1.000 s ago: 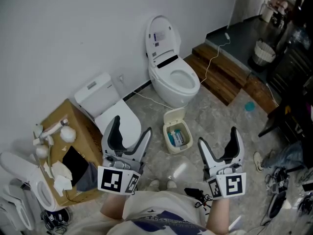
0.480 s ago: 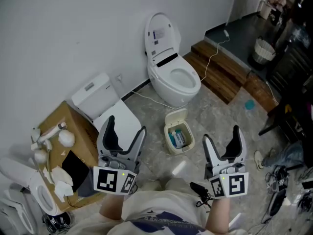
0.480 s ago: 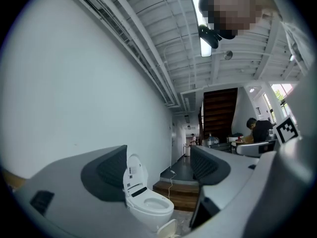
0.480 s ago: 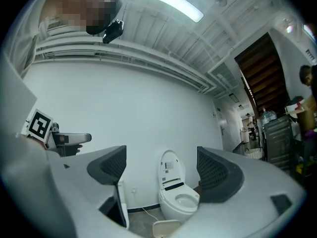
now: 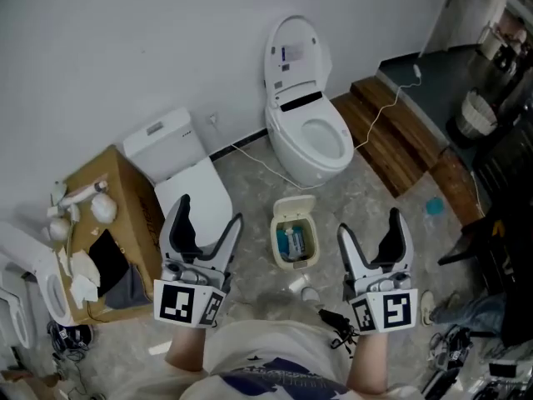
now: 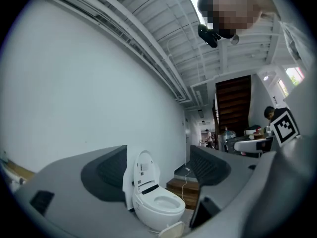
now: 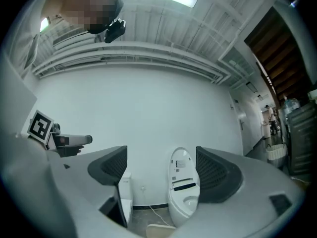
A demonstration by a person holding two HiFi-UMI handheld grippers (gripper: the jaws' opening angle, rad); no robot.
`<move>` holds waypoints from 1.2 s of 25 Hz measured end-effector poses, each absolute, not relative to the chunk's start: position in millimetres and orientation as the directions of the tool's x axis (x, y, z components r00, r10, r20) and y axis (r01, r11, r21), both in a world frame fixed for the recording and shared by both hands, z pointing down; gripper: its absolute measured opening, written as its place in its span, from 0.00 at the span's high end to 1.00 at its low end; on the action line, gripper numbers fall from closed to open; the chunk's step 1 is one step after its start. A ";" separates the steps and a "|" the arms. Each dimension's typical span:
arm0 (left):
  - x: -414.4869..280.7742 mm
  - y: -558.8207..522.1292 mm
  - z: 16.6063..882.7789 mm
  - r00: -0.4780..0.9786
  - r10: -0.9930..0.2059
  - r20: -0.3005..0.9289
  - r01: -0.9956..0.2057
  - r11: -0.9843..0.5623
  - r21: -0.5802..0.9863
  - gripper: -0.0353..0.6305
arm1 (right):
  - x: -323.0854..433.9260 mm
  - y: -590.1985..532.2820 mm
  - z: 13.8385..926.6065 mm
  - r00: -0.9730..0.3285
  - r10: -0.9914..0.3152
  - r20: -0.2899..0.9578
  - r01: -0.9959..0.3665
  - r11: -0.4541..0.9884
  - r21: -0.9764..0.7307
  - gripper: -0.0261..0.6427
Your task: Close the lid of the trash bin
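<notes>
While the trash bin [image 5: 295, 244] stands on the stone floor [image 5: 250, 290] with its lid [image 5: 296, 204] raised at the far side, both tongs hover short of it and touch nothing. Head view: the bin is cream, with bluish items inside, and sits just in front of the white toilet [image 5: 310, 136], whose seat cover is up against the wall [image 5: 125, 48]. The bin lies between the two tongs and slightly ahead of their tips, apart from both. The left tongs [image 5: 211, 215] are to its left, with jaws spread wide and nothing between them. The right tongs [image 5: 371, 226] are to its right, also spread and empty, and their jaws have just been closing a little. Left gripper view: the left tongs [image 6: 158, 168] point roughly level at the toilet [image 6: 153, 202]. Only the top edge of the lid [image 6: 171, 229] shows, at the bottom of the frame between the jaws. Right gripper view: the right tongs [image 7: 161, 175] frame the toilet [image 7: 182, 192], and the lid [image 7: 159, 230] shows at the bottom edge, low between the jaws. A second toilet tank [image 5: 166, 144] and an open cardboard box [image 5: 108, 207] stand to the left of the bin. Wooden steps [image 5: 391, 136] lie to the right.
</notes>
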State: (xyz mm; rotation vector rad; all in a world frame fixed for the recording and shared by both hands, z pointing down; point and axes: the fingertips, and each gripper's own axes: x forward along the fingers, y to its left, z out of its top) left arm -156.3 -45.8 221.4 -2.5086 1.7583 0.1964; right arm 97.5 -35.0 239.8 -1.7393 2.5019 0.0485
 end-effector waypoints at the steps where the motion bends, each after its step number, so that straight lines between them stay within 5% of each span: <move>1: -143.5 -47.4 223.0 0.310 -0.940 -0.140 -0.949 -0.315 0.014 0.38 | 107.7 -42.6 239.7 -0.380 -0.921 -0.084 -0.924 0.382 -0.012 0.33; 14: -50.0 -38.2 223.3 0.057 -0.991 -0.118 -0.998 -0.057 0.000 0.38 | 155.6 -122.0 293.4 -0.744 -0.658 0.116 -0.644 0.753 0.137 0.39; 30: -99.8 -126.5 257.3 0.031 -0.997 -0.070 -0.999 -0.030 -0.019 0.38 | 79.3 -197.7 519.5 -0.732 -0.329 0.596 -0.300 0.942 0.151 0.51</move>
